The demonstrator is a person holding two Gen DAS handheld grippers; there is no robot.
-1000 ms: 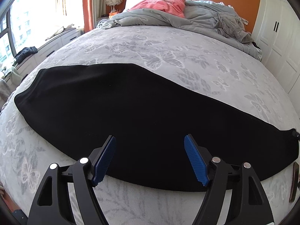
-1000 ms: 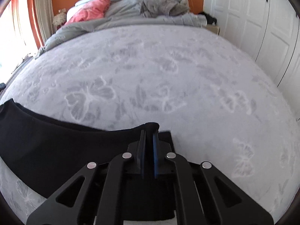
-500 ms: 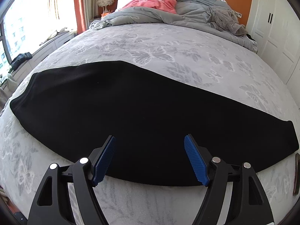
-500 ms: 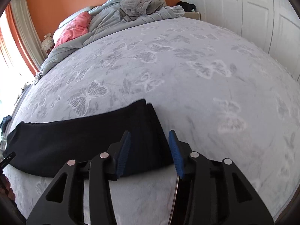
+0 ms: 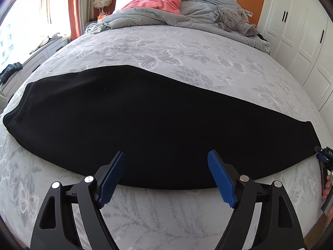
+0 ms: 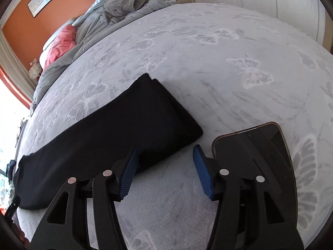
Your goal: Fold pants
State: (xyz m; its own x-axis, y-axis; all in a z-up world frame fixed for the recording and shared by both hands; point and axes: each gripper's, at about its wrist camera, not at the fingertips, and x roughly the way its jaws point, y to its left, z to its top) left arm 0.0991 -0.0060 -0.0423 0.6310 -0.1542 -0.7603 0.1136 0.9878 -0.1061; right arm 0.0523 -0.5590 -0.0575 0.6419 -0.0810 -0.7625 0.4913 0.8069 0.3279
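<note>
Released since the earlier frame, the pants (image 6: 116, 133) lie flat on the bed (image 6: 229, 62), their end just ahead-left of the right gripper (image 6: 166, 162), whose jaws are opening on nothing. Left gripper (image 5: 166, 175) jaws, also opening and empty, hang over the pants' near edge. Probably a phone (image 6: 260, 137) lies right of the right gripper.

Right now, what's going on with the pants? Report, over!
Left gripper opening, nothing between its pads. Right gripper opening, off the cloth. Black pants flat in a long strip on the bed. Phone beside the right gripper.
</note>
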